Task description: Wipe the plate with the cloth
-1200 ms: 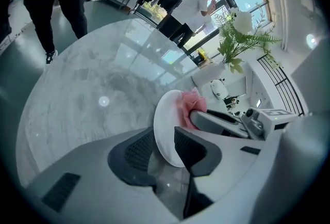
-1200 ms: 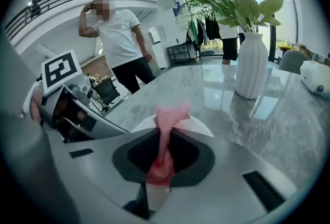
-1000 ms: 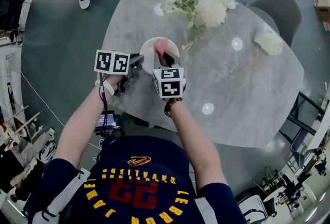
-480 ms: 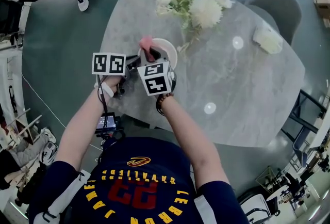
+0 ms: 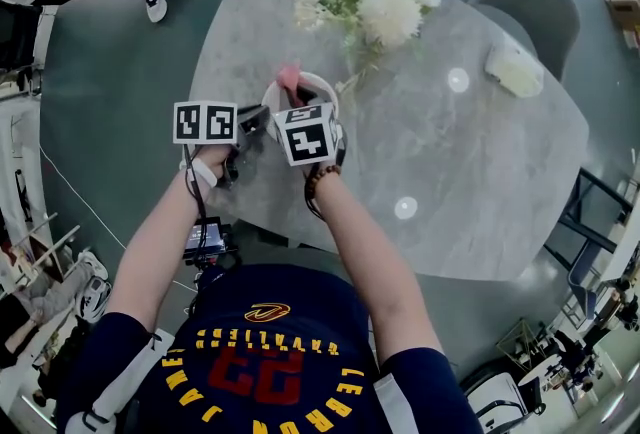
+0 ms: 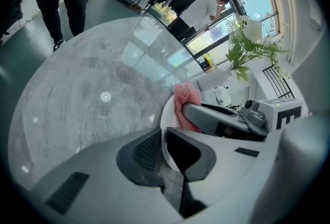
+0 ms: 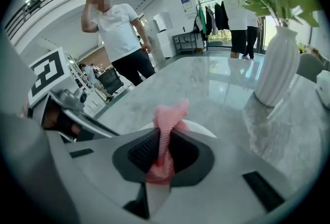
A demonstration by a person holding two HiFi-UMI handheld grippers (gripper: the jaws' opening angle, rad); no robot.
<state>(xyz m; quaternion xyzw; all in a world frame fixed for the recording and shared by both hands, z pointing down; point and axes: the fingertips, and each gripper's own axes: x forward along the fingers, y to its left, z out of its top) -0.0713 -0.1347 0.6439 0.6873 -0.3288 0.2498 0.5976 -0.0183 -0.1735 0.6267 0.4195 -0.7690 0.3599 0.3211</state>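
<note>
Between the jaws of the left hand-held gripper [image 6: 162,140], which have just been closing and pinch its near rim, the white plate [image 6: 166,114] sits close to the table [image 5: 450,152] edge nearest the person, with bare tabletop open beyond and to the right of both grippers. Just right of it, the right hand-held gripper [image 7: 164,147] is clamped on the pink cloth [image 7: 167,114], bunched over the plate, with a vase of flowers [image 7: 276,65] farther off to its right. Readable print is "CAVALIERS" and "23" on the person's shirt [image 5: 270,362].
</note>
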